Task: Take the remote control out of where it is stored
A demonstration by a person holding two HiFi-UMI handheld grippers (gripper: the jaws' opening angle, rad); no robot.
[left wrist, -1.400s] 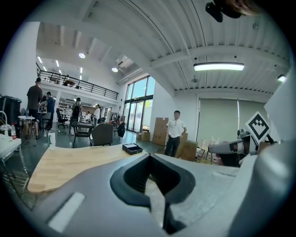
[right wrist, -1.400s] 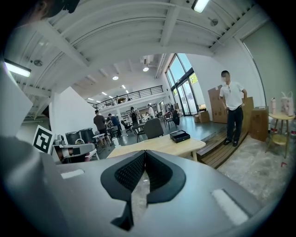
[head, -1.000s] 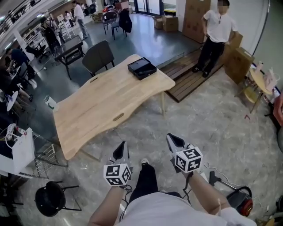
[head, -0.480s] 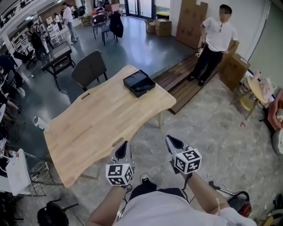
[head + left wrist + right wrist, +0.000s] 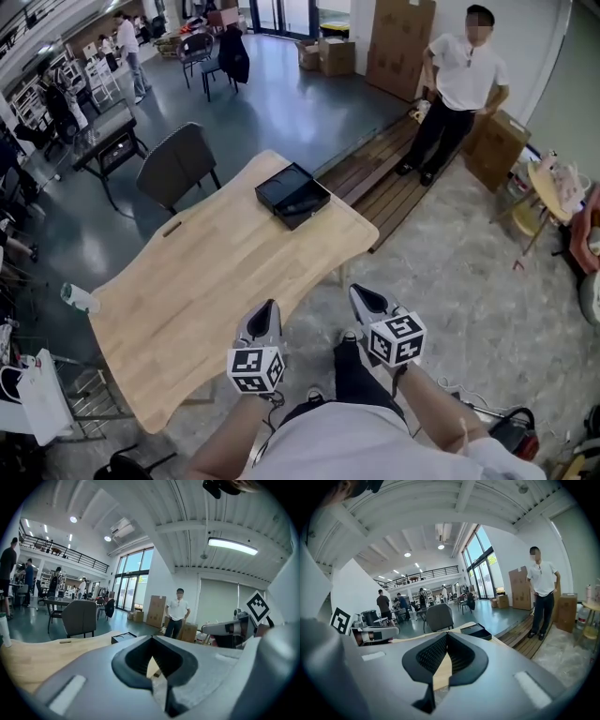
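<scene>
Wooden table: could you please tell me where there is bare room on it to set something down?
Nearly all of the wooden table is bare, from the black box to the near edge. Only the far corner holding that box is taken.

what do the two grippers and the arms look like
The left gripper and right gripper match: pale grey bodies, black ribbed jaws tapering to a point, each carrying a white cube with black square markers. The person wears a white top.

light wood table [image 5: 216, 272]; black box [image 5: 292, 195]; marker cube [image 5: 256, 369] black-and-white squares (both alike).
</scene>
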